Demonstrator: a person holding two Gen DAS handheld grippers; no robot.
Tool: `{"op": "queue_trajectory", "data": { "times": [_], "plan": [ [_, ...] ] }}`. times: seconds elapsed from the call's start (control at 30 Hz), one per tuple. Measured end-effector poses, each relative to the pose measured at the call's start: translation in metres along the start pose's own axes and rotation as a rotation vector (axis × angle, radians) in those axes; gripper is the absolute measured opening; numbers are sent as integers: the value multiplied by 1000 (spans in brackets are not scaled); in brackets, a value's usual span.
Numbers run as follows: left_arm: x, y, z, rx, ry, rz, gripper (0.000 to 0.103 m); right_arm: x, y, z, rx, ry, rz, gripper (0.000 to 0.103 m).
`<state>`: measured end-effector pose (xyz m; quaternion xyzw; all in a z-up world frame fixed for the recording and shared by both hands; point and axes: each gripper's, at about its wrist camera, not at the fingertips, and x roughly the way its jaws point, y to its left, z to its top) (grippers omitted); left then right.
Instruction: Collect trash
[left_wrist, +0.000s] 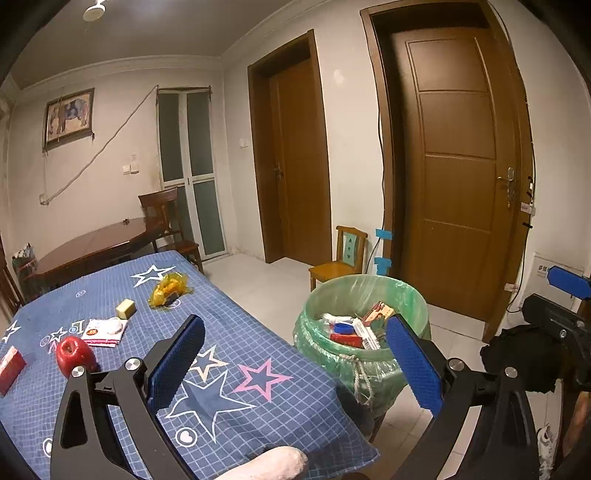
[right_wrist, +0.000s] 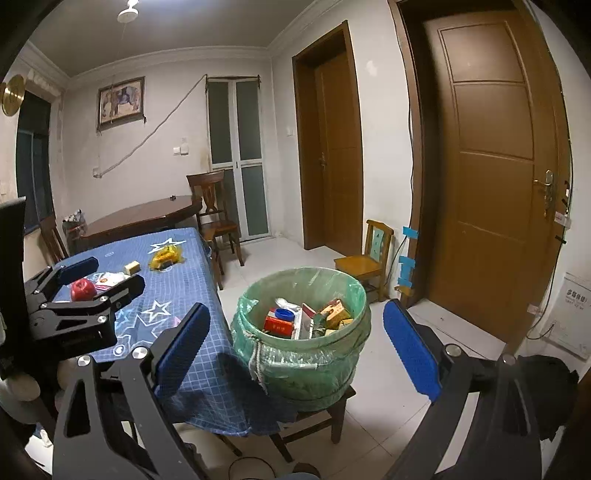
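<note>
The left tongs (left_wrist: 295, 363) are spread wide with nothing between the pads, hovering over the near edge of the surface (left_wrist: 258, 350), which is draped in a blue star-print cloth. To their far left lies a red box (left_wrist: 11, 367), then a red apple (left_wrist: 75, 355) just beyond the left pad. Farther ahead sit a white-and-red packet (left_wrist: 105, 330), a pale block (left_wrist: 125, 308) and a crumpled yellow wrapper (left_wrist: 168, 288). Ahead and right of these tongs, off the surface, stands the green-lined bin (left_wrist: 364, 325), holding what look like cartons and a blue lid. The right tongs (right_wrist: 295, 343) are also spread and hold nothing, and the bin (right_wrist: 301, 332) stands straight ahead between the pads.
</note>
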<state>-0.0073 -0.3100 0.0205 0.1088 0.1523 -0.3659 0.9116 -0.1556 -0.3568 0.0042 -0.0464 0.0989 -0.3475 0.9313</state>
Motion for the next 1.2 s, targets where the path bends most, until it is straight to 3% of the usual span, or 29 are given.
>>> {"op": "queue_trajectory", "data": {
  "times": [0.47, 1.2],
  "plan": [
    [7, -4, 1, 12, -12, -41, 98, 1, -4, -1, 13, 5, 4, 92],
    [19, -14, -7, 35, 33, -99, 98, -1, -5, 1, 20, -2, 1, 94]
  ]
}}
